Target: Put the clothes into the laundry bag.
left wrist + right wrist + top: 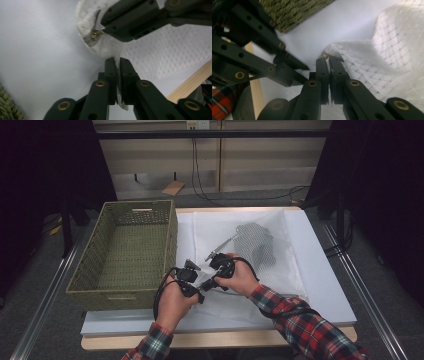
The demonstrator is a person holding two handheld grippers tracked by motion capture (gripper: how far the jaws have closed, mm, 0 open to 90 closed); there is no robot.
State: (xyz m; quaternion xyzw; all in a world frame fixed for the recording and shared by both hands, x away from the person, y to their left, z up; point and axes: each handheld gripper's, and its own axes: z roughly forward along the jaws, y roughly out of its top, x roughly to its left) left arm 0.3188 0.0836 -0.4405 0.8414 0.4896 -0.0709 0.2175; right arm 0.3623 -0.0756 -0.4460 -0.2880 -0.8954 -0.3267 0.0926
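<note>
Beside the woven basket [125, 252], the mesh bag [250, 250] apparently holds dark cloth [256, 242].

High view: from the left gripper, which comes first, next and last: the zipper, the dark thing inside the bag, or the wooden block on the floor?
From the left gripper:
1. Zipper, just up and right, on the white mesh bag.
2. Dark thing, farther right, inside the bag.
3. Wooden block, on the floor beyond the table.
</note>
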